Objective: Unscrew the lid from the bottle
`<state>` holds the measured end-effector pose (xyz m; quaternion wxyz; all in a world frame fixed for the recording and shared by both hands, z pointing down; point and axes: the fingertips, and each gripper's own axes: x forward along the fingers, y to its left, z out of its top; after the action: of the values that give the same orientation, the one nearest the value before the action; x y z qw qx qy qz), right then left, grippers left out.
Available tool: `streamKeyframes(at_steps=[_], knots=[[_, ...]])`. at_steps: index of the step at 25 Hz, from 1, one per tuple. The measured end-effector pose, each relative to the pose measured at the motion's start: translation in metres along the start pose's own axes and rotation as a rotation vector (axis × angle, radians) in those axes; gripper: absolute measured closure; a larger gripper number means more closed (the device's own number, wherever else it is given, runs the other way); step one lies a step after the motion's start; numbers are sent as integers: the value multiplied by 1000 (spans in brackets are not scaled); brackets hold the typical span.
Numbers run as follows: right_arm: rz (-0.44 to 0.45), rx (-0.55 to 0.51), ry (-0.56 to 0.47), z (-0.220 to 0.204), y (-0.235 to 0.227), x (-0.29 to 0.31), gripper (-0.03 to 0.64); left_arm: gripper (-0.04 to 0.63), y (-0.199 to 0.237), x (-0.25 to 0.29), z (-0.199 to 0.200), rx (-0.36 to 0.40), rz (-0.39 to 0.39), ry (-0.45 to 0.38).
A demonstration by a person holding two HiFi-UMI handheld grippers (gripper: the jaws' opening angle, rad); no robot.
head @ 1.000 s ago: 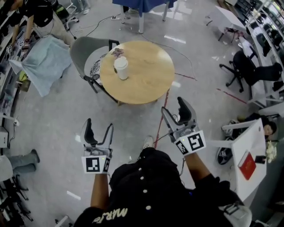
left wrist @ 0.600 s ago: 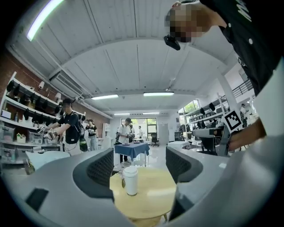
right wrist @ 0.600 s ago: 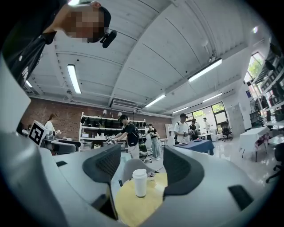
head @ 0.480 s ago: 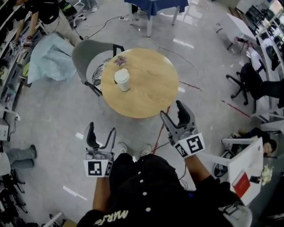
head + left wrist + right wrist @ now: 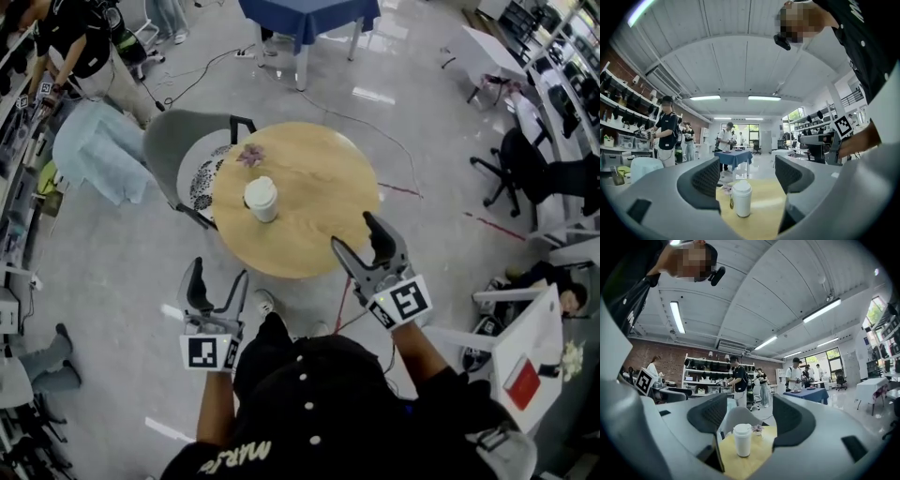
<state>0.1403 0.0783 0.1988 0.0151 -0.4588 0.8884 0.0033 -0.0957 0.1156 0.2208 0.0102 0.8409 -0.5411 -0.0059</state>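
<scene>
At the near side of the round bench [image 5: 319, 192], left tool [image 5: 216, 279] and right tool [image 5: 353, 236] both spread, pinching nothing. Further out, upright on the bench, well apart from both: white bottle [image 5: 262, 202], lid [image 5: 260, 191] on, contents hidden. Beyond it, small pink flower [image 5: 250, 155].

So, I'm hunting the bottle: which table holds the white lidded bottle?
The round wooden table beside the grey chair; the white lidded bottle stands upright on it. The blue-clothed table stands farther back, at the head view's top edge.
</scene>
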Motion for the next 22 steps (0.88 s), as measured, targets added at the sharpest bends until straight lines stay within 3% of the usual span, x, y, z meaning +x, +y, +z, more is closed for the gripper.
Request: streamKeyframes(at_steps=[8, 14, 18, 22], knots=[[-67, -9, -41, 10, -6, 69, 324, 241, 57, 52, 10, 11, -90, -29], [-105, -1, -19, 0, -6, 108, 321, 241, 91, 78, -8, -21, -163, 16], [-129, 5, 7, -5, -10, 127, 321, 241, 105, 90, -29, 9, -245, 84], [-121, -2, 52, -23, -16, 144, 321, 241, 108, 112, -47, -22, -322, 111]])
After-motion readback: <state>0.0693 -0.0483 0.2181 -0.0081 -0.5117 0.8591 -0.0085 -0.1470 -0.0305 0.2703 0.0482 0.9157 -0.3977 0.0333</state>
